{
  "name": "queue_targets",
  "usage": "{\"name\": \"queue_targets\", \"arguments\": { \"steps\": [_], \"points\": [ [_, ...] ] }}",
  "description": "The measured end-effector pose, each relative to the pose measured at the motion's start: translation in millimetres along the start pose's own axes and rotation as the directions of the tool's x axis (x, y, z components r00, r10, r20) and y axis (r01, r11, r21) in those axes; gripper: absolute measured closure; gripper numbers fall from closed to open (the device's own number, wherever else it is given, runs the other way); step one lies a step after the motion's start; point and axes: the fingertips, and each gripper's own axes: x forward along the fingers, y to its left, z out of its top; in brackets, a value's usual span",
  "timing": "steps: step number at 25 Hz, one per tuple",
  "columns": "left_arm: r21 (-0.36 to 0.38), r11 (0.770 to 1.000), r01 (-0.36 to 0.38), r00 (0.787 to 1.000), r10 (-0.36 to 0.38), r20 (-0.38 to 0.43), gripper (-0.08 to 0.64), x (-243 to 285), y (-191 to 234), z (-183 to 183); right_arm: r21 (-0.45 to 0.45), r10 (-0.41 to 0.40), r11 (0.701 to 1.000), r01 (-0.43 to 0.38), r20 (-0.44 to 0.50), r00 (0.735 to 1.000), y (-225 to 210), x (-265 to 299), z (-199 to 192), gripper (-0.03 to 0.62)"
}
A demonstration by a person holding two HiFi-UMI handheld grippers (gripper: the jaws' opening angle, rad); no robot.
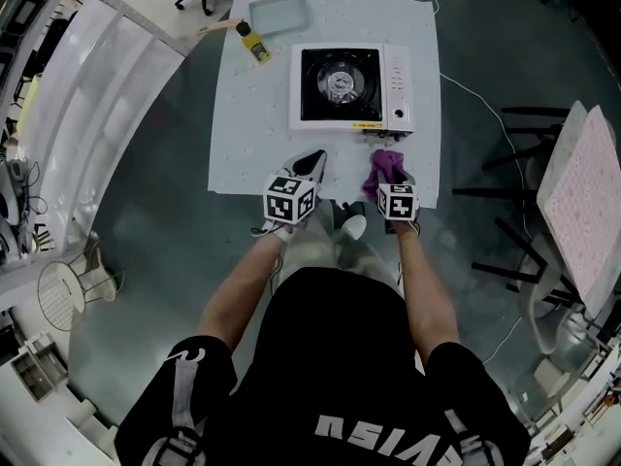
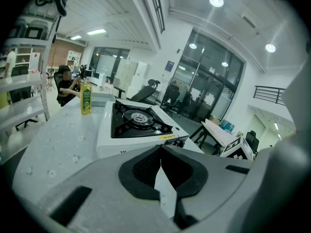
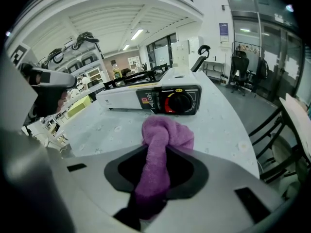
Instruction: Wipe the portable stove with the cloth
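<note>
- Tray (image 1: pixel 278 13): one, pale and see-through, on the table (image 1: pixel 233 115) beyond the stove's far left corner. Contents can't be made out.
- Bottle (image 1: pixel 254 42): one, yellow liquid inside, dark cap, green label. Stands just left of the stove's far left corner, close to the tray.
- Stove (image 1: pixel 349 85): one. White body, black top, a single round burner under a black pan support. A red-and-black knob (image 3: pixel 177 101) sits on a dark panel on its near side, with a small yellow label beside it.
- Cloth (image 1: pixel 385 171): one, purple and fuzzy, bunched into a knot-like lump. It sits just off the stove's near right corner, in front of the knob. Can't tell whether it touches the table.
- Grippers: two, each with a cube of square markers.
- Right gripper (image 3: pixel 158 164): clamped on the cloth. A squeezed strip runs back between the jaws and the lump bulges out past the tips, toward the stove.
- Left gripper (image 2: pixel 160 157): just off the stove's near left corner, pointing at it. Jaws closed together at the tips, grasping nothing.
</note>
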Motion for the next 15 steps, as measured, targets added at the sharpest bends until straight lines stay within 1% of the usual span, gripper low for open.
{"name": "queue_targets", "arguments": {
  "steps": [5, 11, 15],
  "points": [
    [-0.015, 1.000, -0.010, 0.999, 0.011, 0.031, 0.551, -1.7, -2.5, 13.4, 0.028, 0.006, 1.000, -0.007, 0.041, 0.999, -3.0, -15.6, 18.9, 0.485],
    [0.012, 1.000, -0.029, 0.996, 0.028, 0.087, 0.551, -9.0, -11.5, 40.1, 0.052, -0.008, 0.999, 0.002, 0.115, 0.993, -4.5, -41.0, 52.4, 0.485],
    [0.030, 0.998, -0.050, 0.989, 0.045, 0.139, 0.551, -17.4, -19.8, 65.8, 0.065, -0.018, 0.998, 0.006, 0.179, 0.984, -8.2, -62.4, 81.6, 0.485]
  ]
}}
